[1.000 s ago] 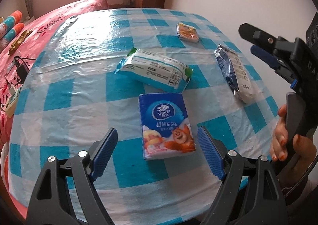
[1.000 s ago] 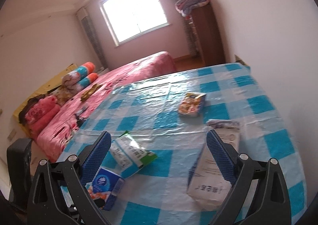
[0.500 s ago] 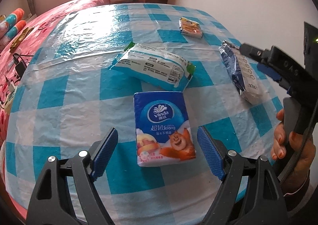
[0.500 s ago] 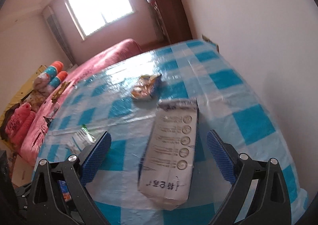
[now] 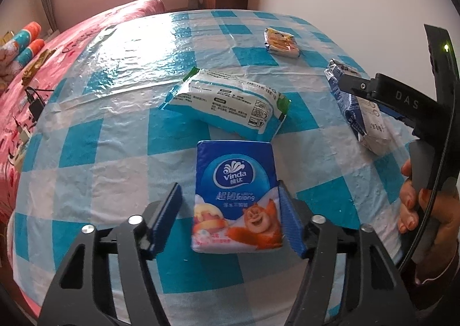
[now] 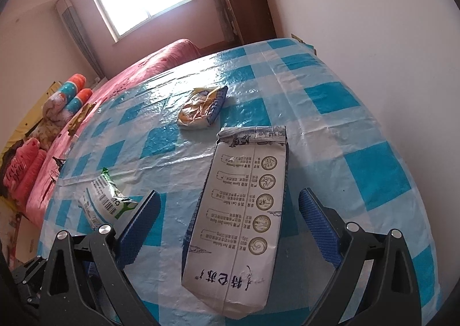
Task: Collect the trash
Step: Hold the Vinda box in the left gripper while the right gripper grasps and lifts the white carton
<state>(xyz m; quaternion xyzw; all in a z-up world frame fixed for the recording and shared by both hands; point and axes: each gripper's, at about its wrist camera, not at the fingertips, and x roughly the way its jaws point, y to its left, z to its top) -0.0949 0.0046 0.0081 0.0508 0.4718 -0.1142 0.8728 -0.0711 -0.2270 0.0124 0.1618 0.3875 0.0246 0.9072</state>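
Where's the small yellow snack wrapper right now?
The small yellow snack wrapper lies on the far part of the checked tablecloth, beyond the white milk pouch, right of centre in the left wrist view.

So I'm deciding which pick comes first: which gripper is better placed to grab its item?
Left. The left gripper is closing around the tissue pack, one pad already at its edge. The right gripper straddles the white pouch with wide gaps on both sides.
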